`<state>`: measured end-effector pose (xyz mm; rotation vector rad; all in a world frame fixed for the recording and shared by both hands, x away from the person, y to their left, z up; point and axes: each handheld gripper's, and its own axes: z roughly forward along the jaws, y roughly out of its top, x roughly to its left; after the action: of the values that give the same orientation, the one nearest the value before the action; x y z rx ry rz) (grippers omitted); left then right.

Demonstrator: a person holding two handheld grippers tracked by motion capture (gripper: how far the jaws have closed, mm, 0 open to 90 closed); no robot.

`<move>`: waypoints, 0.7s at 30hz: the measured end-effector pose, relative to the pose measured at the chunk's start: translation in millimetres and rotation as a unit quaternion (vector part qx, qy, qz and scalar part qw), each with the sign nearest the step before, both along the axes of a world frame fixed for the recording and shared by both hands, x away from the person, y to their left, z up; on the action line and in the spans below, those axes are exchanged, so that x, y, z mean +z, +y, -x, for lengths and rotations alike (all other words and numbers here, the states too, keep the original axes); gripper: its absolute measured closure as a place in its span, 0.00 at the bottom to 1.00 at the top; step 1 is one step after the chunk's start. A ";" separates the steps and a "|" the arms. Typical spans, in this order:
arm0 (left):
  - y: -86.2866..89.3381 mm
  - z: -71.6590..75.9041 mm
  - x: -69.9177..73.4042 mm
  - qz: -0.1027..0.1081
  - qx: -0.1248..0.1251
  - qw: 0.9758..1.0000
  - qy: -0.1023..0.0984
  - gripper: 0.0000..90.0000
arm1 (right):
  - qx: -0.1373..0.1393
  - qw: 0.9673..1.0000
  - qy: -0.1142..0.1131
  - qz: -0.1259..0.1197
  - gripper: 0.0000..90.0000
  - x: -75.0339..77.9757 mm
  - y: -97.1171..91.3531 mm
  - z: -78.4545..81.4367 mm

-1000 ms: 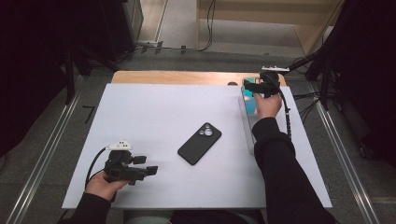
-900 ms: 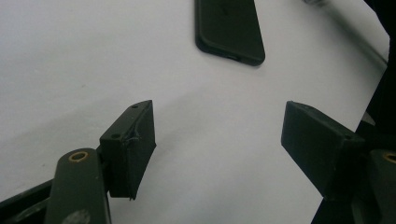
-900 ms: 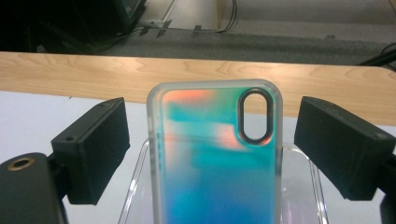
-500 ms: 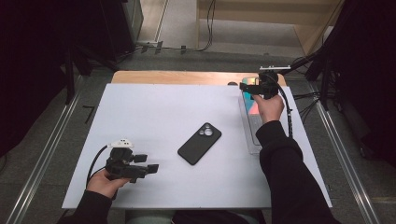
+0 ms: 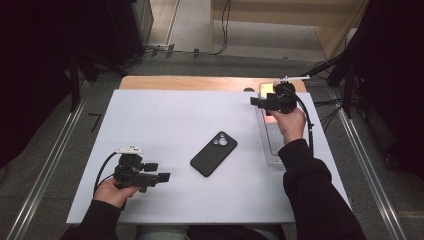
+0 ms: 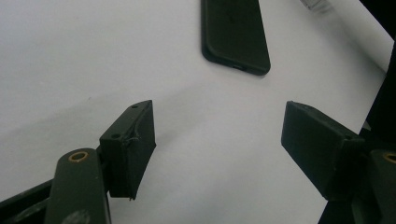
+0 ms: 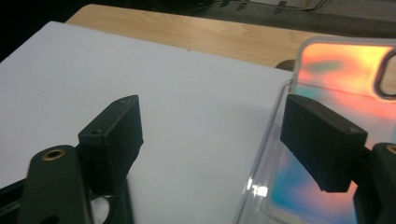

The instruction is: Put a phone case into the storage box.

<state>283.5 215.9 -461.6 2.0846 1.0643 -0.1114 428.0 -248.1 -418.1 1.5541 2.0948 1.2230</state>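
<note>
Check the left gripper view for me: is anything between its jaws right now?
No. The left gripper has its jaws apart over bare white table, and the black phone lies farther ahead.

Left claw (image 5: pixel 162 176), right claw (image 5: pixel 255 101): agape, empty

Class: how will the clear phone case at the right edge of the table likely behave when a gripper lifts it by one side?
The clear phone case looks thin and hollow, so probably light and somewhat bendy. Its glossy, reflective surface suggests it may slip between the right gripper pads. Lying flat, it should slide, not roll.
</note>
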 end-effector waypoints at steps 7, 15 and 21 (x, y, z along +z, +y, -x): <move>-3.1 -6.4 0.0 -0.001 -0.007 1.000 0.004 0.29 | 0.046 0.999 0.009 -0.019 0.28 0.9 9.1 16.4; -6.7 -12.2 -0.4 -0.001 -0.021 1.000 0.003 0.29 | 0.079 0.997 0.007 -0.021 0.34 3.8 15.4 40.5; -9.9 -17.2 0.4 0.001 -0.029 1.000 0.003 0.29 | 0.102 0.994 0.014 -0.027 0.34 3.4 15.9 58.3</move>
<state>300.7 206.0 -461.3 2.1147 1.0068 -0.1468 369.7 -232.2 -414.7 1.4154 2.3030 1.3422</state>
